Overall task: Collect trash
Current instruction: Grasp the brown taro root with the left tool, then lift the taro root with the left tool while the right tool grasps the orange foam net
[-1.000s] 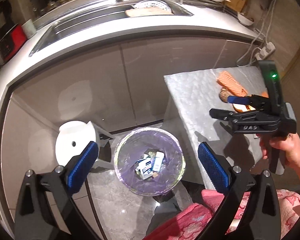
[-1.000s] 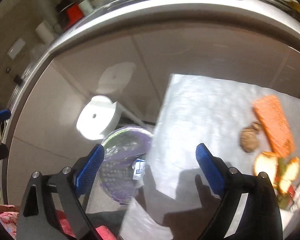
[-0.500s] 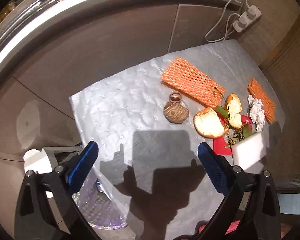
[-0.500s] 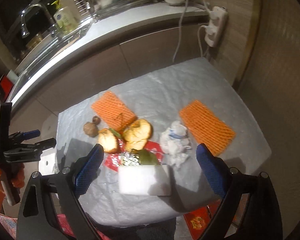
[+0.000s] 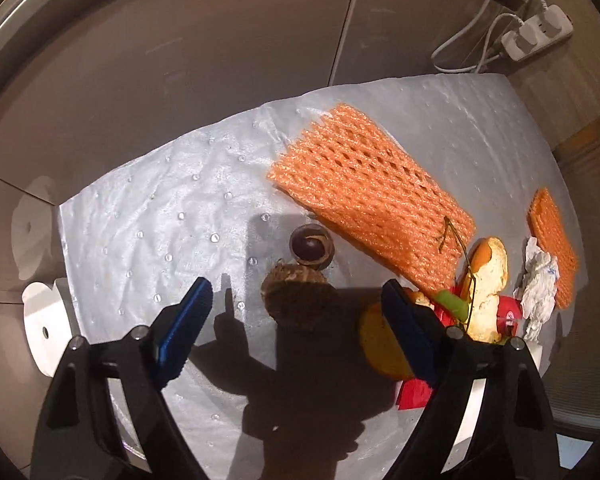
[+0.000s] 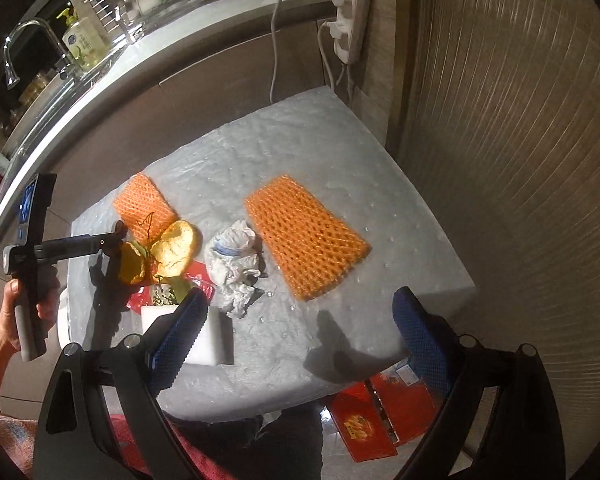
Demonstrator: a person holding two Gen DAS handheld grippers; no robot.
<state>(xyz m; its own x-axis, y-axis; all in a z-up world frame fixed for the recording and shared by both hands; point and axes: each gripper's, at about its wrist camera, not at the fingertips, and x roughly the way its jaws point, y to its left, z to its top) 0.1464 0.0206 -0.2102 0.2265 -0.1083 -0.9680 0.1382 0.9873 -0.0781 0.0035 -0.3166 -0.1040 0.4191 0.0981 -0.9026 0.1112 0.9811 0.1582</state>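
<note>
Left gripper [image 5: 296, 320], spread though just narrowing, straddles the brown husk [image 5: 300, 300] without touching. Right gripper [image 6: 300, 320] gapes empty over bare table [image 6: 340, 152] nearest its front edge. Beyond: crumpled tissue [image 6: 234, 258], then orange mesh [image 6: 306, 236].

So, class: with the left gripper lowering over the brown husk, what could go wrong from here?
1. The left gripper, its jaws just narrowed but open, brackets the brown husk; the round chestnut beside it could get knocked and roll.
2. The right pad overlaps the orange peel and may catch it.
</note>
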